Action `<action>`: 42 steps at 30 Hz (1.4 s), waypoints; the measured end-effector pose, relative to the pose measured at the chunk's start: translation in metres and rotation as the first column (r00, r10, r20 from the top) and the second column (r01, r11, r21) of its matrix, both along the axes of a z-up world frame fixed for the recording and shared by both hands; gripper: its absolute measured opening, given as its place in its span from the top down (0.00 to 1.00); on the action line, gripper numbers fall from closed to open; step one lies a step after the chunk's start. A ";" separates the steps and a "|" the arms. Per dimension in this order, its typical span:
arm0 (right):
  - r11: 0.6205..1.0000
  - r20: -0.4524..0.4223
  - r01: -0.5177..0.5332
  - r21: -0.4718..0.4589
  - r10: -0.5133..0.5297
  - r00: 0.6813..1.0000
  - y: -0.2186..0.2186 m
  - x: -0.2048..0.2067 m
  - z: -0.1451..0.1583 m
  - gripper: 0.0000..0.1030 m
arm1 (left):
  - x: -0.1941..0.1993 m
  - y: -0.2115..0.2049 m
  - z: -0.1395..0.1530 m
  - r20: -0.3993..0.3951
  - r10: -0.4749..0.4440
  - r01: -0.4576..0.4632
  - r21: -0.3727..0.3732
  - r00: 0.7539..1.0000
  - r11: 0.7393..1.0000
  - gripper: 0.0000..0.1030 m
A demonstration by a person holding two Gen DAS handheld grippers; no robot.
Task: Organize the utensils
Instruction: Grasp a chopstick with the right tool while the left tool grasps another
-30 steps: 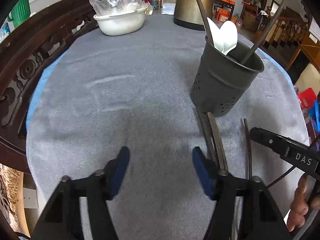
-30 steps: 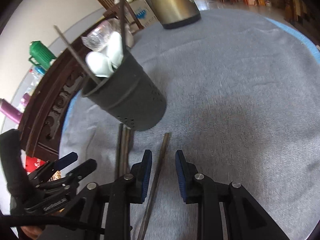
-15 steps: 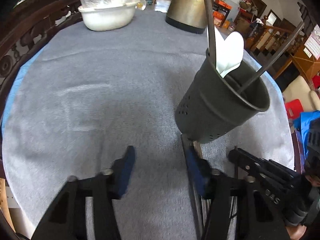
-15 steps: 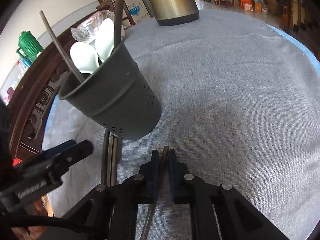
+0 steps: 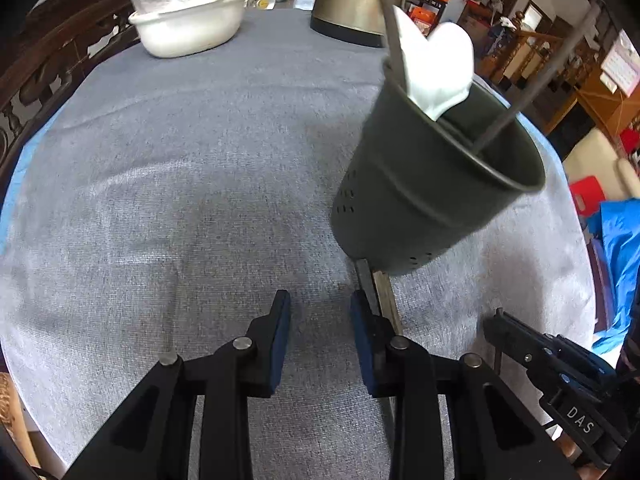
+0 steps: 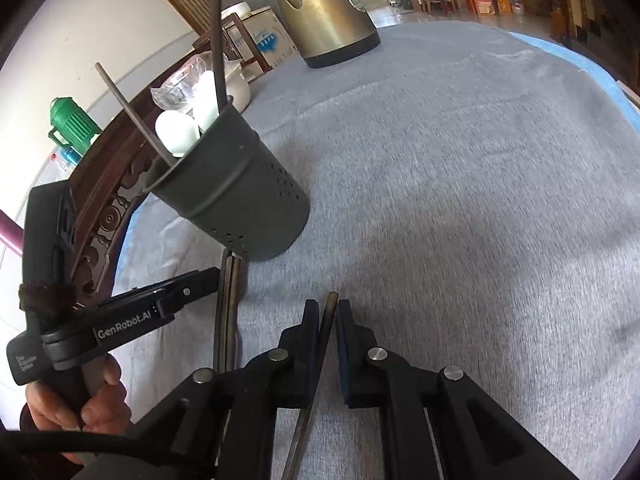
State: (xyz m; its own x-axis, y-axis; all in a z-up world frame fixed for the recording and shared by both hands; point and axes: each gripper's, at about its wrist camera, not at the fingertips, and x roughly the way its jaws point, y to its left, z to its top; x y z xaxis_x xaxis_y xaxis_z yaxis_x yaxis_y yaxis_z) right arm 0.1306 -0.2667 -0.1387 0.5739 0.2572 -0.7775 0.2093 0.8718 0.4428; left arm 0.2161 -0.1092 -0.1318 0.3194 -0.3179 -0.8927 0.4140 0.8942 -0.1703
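Chopstick (image 6: 326, 322) is now pinched in the right hand-held gripper (image 6: 328, 320), which closed on it a moment ago, ready for the holder (image 6: 236, 204) ahead-left; the left hand-held gripper (image 5: 320, 332) is closing empty, two more chopsticks (image 5: 378, 288) just right of it

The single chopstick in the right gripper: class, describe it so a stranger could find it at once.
Start at the dark perforated utensil holder on the grey tablecloth. Just in front of its base lie a pair of dark chopsticks side by side. The single chopstick lies apart to their right, clamped between the right gripper pads.
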 end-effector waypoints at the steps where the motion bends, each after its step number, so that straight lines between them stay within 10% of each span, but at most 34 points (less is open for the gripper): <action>1: 1.000 -0.002 0.004 0.000 -0.004 1.000 0.000 -0.002 0.001 0.91 | -0.004 -0.003 -0.001 0.006 -0.009 0.009 0.007 1.000 1.000 0.69; 10: 0.999 0.002 0.028 0.041 -0.028 1.000 -0.010 -0.008 -0.009 0.91 | -0.001 -0.005 -0.002 -0.043 -0.024 0.021 -0.066 0.999 0.998 0.60; 34: 0.996 0.016 0.031 0.079 -0.032 0.999 -0.022 -0.017 -0.012 0.90 | -0.022 -0.027 -0.004 0.035 -0.065 0.063 0.070 0.997 0.996 0.49; 42: 0.995 0.027 0.028 0.094 -0.030 0.999 -0.023 -0.020 -0.012 0.90 | -0.020 -0.013 0.002 -0.037 -0.017 0.013 -0.119 0.999 0.993 0.48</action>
